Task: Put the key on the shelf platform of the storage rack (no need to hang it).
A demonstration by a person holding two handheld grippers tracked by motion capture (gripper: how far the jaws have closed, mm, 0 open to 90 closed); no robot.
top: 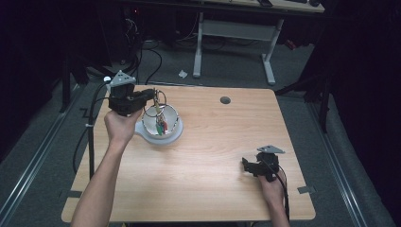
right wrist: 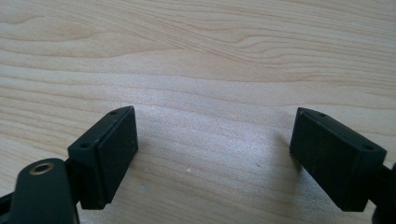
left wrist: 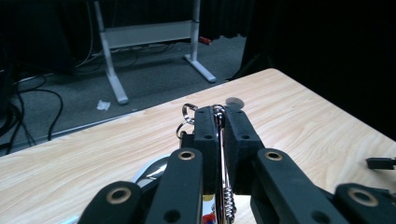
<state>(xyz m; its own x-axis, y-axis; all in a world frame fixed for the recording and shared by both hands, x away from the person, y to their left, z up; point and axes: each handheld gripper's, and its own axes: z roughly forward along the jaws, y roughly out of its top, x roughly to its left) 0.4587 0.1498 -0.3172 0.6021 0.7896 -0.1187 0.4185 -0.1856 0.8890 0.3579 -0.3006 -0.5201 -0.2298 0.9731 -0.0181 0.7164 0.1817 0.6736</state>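
Right gripper: nearest, low at the table's right front; matte black jaws spread wide, nothing between them; flat rectangular pads over bare wood
Table: pale wood, wavy grain, rounded corners; small dark round hole near the far edge
Left gripper: jaws closed on a thin metal key ring; coiled wire part below the pads
Key ring's lie: hangs roughly vertical over the bowl; green and red pieces at its lower end
Bowl: white, round, glossy, at the table's left rear
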